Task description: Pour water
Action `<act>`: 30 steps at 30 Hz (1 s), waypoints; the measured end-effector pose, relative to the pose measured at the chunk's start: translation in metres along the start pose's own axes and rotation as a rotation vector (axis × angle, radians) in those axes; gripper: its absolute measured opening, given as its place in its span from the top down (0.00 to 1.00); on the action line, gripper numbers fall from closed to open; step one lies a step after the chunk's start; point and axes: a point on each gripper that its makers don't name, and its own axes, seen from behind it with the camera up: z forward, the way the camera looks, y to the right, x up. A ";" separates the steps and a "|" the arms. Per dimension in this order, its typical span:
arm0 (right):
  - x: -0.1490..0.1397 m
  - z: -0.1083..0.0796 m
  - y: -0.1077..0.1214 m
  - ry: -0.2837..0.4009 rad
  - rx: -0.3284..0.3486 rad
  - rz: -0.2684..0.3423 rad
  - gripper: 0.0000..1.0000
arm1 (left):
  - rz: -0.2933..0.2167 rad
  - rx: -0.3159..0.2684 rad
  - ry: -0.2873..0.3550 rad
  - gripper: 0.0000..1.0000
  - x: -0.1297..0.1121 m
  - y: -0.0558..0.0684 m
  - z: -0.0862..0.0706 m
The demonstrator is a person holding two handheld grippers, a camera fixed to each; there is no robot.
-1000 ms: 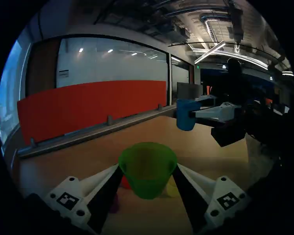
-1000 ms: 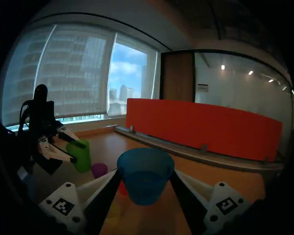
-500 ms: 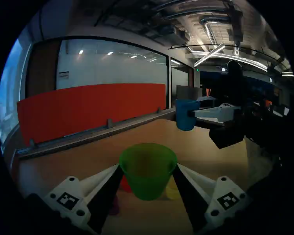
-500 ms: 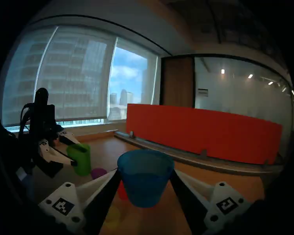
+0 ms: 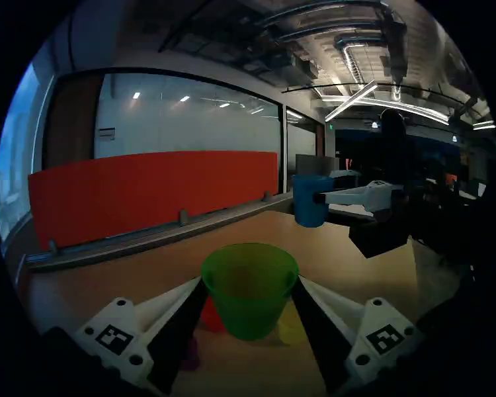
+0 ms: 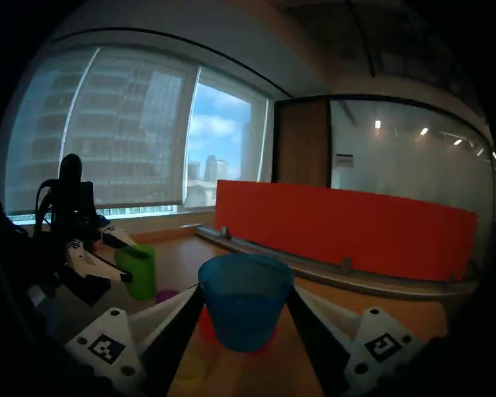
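Right gripper view puts the blue cup (image 6: 245,301) dead centre and upright. The right gripper (image 6: 245,294) pinches it from both sides, its two fingers closed in just to the cup's width and pressing on its wall. A darker band low in the cup hints at water (I can't swear to it through tinted plastic).

Off to that view's left, well apart, the green cup (image 6: 137,271) stands upright too, held by the left gripper (image 5: 248,284). Seen from its own camera, that gripper's fingers are drawn in against the green cup's sides the same way. The cup looks empty, with the colours of things below showing through it.

Both cups hang above the wooden table (image 5: 116,284), not resting on it. Under them sit smaller cups: a red cup (image 5: 211,316), a yellow cup (image 5: 290,325) and a purple cup (image 6: 166,294). Beyond runs a long red panel (image 5: 149,188), with a bright window (image 6: 116,152) off to one side.

As I judge it, both cups are picked up and the pour itself is not yet begun: no tilt, no stream, rims nowhere near each other. What's left is bringing blue over green, tipping, then setting down.
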 end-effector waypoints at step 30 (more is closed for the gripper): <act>0.020 0.010 -0.009 -0.005 0.022 -0.106 0.11 | -0.014 -0.027 0.106 0.14 0.014 0.010 -0.005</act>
